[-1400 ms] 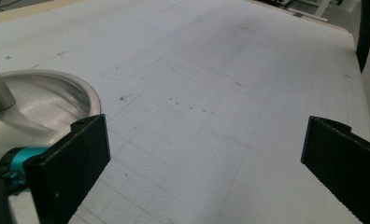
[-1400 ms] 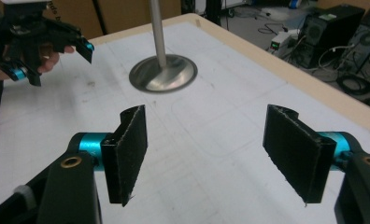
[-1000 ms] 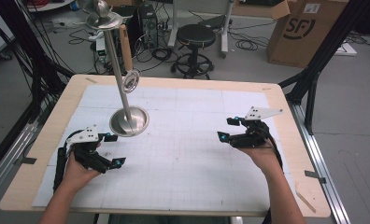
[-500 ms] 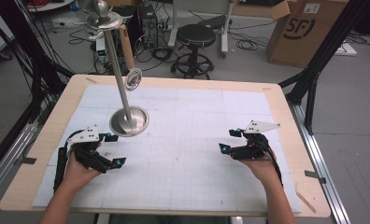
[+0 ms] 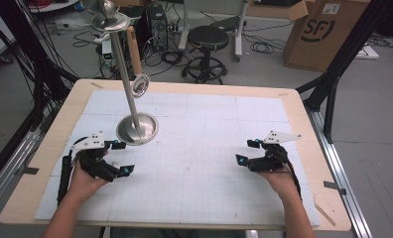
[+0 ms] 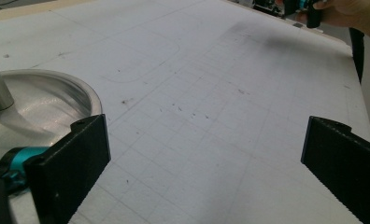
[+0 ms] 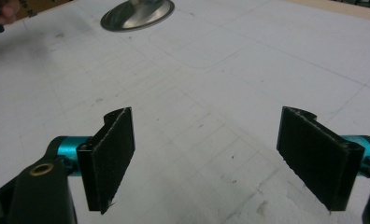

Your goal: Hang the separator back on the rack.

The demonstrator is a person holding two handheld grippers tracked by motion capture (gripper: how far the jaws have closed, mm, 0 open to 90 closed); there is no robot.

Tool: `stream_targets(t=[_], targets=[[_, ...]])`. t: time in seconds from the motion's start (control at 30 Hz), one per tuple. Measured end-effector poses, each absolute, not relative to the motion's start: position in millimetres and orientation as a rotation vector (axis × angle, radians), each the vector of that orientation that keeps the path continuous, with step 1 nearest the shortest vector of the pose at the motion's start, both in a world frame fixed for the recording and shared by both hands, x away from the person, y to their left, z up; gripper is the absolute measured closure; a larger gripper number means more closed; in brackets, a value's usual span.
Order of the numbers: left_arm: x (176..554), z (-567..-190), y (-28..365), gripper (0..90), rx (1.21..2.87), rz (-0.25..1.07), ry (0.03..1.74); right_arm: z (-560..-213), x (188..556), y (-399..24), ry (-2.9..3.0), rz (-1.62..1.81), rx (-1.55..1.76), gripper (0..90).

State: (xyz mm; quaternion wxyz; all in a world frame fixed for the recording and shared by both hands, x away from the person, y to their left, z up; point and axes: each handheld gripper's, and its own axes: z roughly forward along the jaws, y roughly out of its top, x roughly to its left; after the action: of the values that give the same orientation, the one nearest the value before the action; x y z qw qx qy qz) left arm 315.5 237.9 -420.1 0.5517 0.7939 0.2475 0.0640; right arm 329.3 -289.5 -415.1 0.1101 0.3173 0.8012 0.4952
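The metal stand [image 5: 136, 128] sits untouched at the tabletop's [image 5: 294, 106] left, just beside my spread, empty left hand-held gripper [image 5: 119, 157], while my right hand-held gripper [image 5: 248, 151] has sunk toward the sheet, jaws just widened on nothing, probably readying a reach.

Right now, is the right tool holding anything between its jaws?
No, the right tool has its jaws apart, with just the white mat between them.

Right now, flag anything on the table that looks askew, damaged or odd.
The metal stand by the left claw leans: its pole tilts up toward the table's far left instead of standing upright. The white mat looks scuffed near the right claw. Nothing is spilled.
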Motion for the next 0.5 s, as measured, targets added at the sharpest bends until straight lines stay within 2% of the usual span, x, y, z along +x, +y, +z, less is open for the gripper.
stream_targets(t=[0.5], targets=[[316.6,-419.8,240.3,1.9,1.865,0.153,0.581,-416.9,327.8,-287.7,2.364,1.503,0.909,15.1]])
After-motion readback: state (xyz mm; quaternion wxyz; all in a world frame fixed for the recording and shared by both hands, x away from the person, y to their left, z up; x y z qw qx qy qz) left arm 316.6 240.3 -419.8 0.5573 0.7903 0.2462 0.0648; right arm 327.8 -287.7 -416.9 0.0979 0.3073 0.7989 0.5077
